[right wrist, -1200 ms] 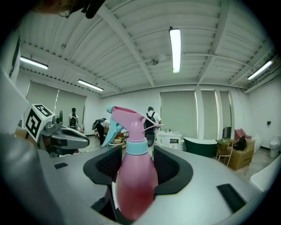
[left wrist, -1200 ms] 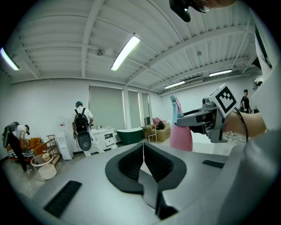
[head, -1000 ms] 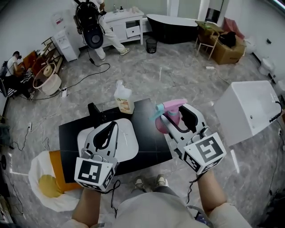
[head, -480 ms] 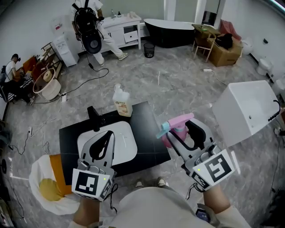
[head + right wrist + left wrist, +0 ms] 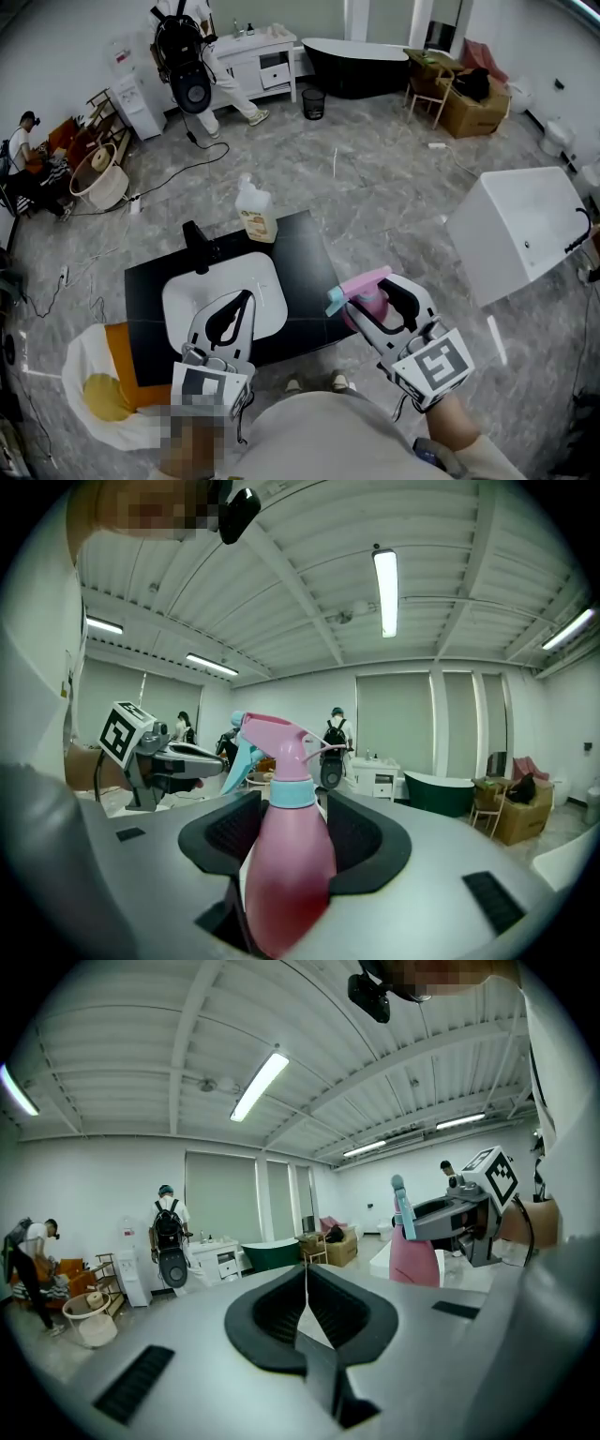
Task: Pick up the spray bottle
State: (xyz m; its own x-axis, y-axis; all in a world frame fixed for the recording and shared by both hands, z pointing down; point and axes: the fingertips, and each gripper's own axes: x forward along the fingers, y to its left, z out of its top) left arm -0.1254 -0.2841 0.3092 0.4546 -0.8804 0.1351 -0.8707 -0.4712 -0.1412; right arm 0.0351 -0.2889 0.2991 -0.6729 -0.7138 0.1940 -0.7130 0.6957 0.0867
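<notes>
The head view half hides the pink plastic spray bottle (image 5: pixel 364 279) inside the right gripper (image 5: pixel 370 295); that gripper's view shows jaws clamped on its body. Left gripper (image 5: pixel 305 1309) jaws meet, empty.

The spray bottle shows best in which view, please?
The right gripper view: the spray bottle fills the centre, upright between the fingers. The head view shows mostly its top from above; the left gripper view shows it small, side-on.
</notes>
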